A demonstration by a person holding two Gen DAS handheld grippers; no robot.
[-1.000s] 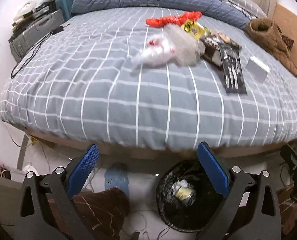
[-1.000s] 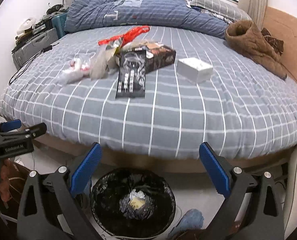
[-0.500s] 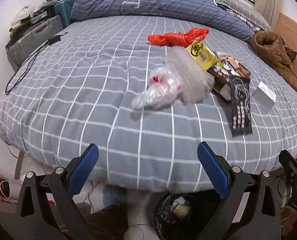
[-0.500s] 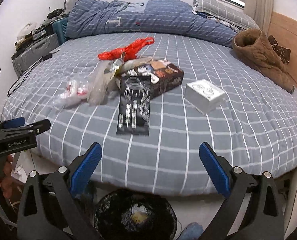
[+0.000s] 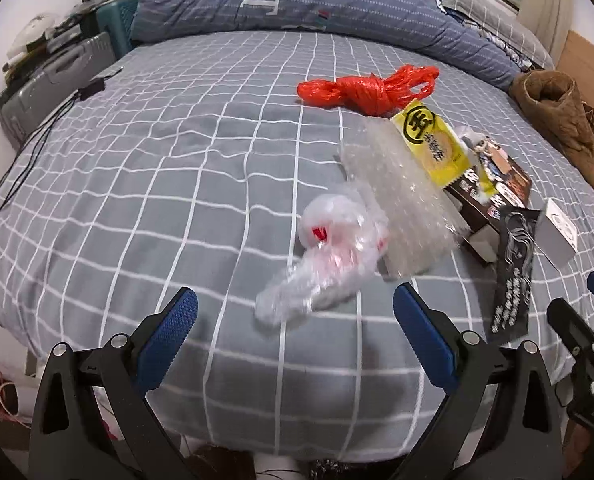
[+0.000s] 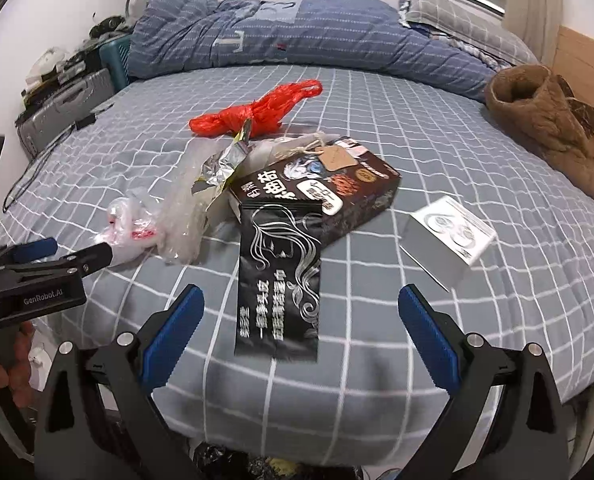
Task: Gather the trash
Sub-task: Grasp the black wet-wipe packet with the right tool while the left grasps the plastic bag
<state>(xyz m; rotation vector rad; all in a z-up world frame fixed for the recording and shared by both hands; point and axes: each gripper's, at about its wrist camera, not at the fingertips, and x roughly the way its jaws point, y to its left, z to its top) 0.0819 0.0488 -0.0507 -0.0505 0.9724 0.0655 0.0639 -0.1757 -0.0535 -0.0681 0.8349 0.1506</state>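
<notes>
Trash lies on the grey checked bed [image 5: 157,200]. A crumpled clear plastic bag with red print [image 5: 329,248] lies just ahead of my open, empty left gripper [image 5: 293,320]. Beside it are bubble wrap [image 5: 401,200], a yellow snack wrapper [image 5: 433,144], a red plastic bag [image 5: 361,88] and a dark printed box [image 5: 497,184]. My right gripper [image 6: 301,316] is open and empty over the near end of a flat black sachet [image 6: 281,276]. The dark box [image 6: 329,188], a white box [image 6: 449,236] and the red bag [image 6: 253,112] lie beyond.
A brown fleece garment [image 6: 545,120] lies at the right edge of the bed. A blue duvet [image 6: 297,36] is piled at the back. A grey suitcase [image 5: 53,80] and cables stand left of the bed. The black bin's rim [image 6: 233,464] peeks below the bed edge.
Both grippers have risen and moved forward over the bed. The bin has dropped almost out of view. The trash now sits much closer to both grippers.
</notes>
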